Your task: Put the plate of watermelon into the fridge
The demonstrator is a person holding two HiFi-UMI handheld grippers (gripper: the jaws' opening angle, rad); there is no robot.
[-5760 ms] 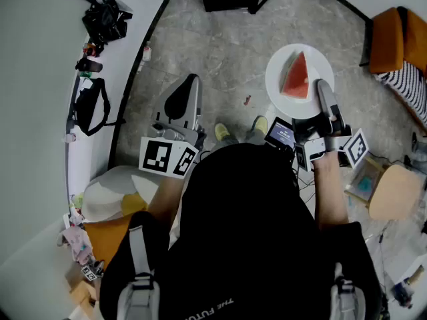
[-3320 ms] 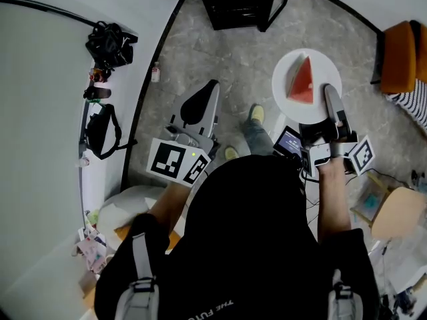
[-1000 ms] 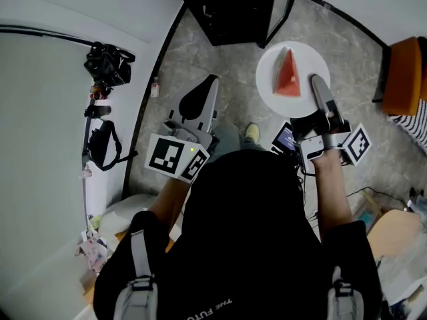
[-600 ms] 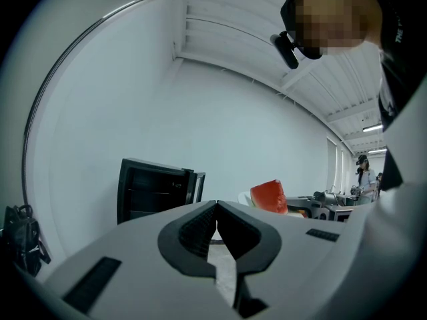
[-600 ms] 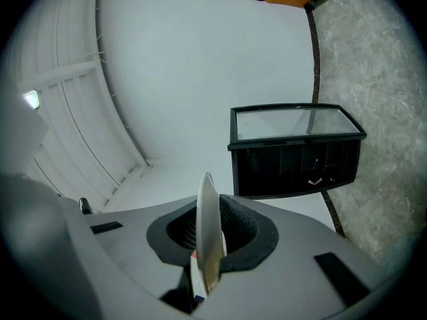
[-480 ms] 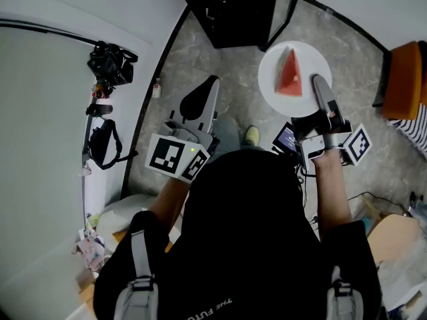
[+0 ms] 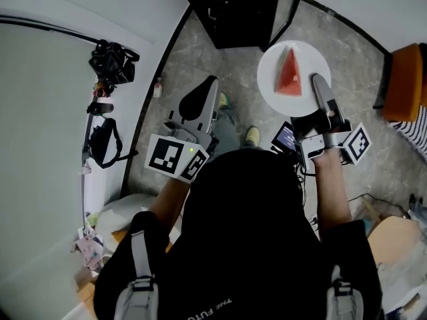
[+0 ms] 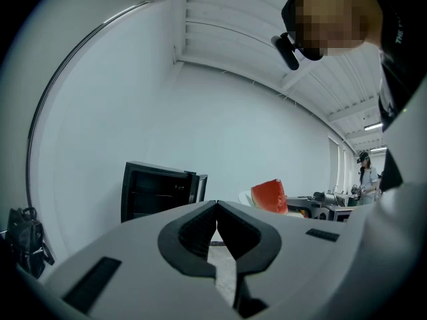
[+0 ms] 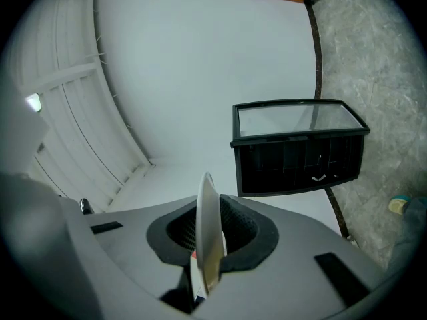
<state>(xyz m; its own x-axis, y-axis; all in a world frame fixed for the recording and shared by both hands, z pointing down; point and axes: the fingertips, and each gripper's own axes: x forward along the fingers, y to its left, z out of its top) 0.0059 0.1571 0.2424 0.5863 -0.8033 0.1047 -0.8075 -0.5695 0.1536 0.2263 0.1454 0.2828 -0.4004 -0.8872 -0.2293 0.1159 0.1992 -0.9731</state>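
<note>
- Holds the right gripper (image 7: pixel 315 80) out ahead on a straight forearm, tipped slightly up.
- Clamps its jaws on the near-right rim of the plate (image 7: pixel 272 89) (edge-on between them in the right gripper view).
- Carries the watermelon (image 7: pixel 289 72) wedge on the plate, just left of the jaws and apart from them.
- Holds the plate in the air above the floor (image 7: pixel 200 45), near the open black fridge (image 7: pixel 233 5) and not yet inside.
- Holds the left gripper (image 7: pixel 211 83) forward, about level, jaws together on nothing, well left of the plate.
</note>
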